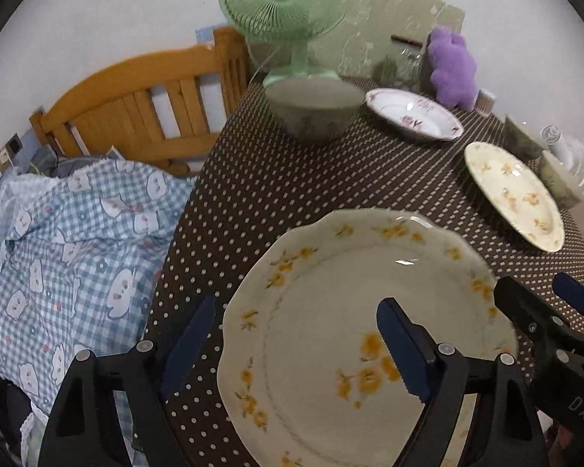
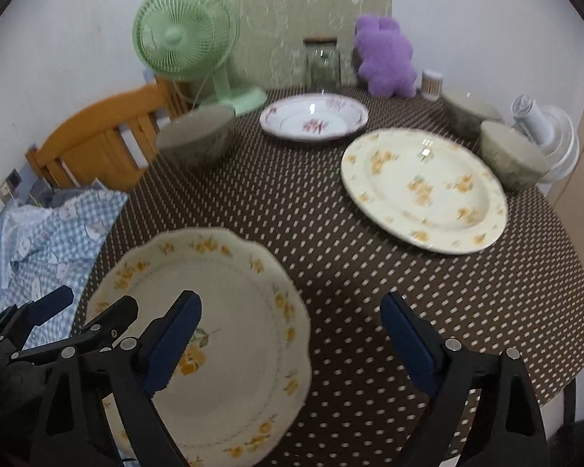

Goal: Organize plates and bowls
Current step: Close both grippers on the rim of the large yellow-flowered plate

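A scalloped cream plate with yellow flowers lies at the table's near left. My left gripper is open above it, one finger over the plate, one off its left edge. My right gripper is open, straddling the plate's right rim. A round yellow-flowered plate lies at right, a pink-flowered deep plate at the back. A grey-green bowl stands back left; two more bowls stand at right.
The table has a brown dotted cloth. At the back stand a green fan, a glass jar, a purple plush toy and a small white fan. A wooden bed frame with checked bedding lies left.
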{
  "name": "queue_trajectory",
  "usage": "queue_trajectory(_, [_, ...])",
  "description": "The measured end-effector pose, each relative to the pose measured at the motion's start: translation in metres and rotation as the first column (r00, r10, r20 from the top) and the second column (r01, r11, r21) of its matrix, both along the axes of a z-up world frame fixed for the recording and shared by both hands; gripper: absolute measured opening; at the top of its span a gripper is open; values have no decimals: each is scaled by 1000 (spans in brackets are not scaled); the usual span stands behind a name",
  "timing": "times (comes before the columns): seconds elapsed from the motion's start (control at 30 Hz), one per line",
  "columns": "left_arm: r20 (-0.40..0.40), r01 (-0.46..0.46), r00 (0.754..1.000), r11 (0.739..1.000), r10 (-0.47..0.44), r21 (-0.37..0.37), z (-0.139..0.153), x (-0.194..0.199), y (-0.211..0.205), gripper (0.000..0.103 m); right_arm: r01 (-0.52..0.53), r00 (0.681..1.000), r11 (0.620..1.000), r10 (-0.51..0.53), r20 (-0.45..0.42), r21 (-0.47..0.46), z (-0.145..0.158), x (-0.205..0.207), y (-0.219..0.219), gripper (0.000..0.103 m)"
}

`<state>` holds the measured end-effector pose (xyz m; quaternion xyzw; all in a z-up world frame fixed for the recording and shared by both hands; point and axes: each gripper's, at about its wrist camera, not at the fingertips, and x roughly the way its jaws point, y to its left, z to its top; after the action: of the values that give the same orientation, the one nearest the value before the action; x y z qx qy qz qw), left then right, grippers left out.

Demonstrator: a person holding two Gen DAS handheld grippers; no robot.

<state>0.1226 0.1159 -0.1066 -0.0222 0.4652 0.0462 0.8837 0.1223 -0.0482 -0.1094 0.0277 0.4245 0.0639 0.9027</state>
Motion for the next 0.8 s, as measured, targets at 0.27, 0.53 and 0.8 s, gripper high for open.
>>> queue_trajectory(0.27, [-70, 4, 998, 1000, -5, -20, -24, 13, 13, 76, 6, 997, 1000, -8, -77, -26, -26, 15, 19, 84])
queue_trajectory(0.53, [-117, 25, 993, 997, -34, -78, -34, 21, 18, 63, 0, 987, 999, -5, -163, -34, -41, 21, 28, 67])
queue_trajectory(0.8, [-133, 8, 991, 996, -21, -90, -34, 25, 19, 61, 40, 977, 996, -56, -204, -82, -43, 23, 24, 52])
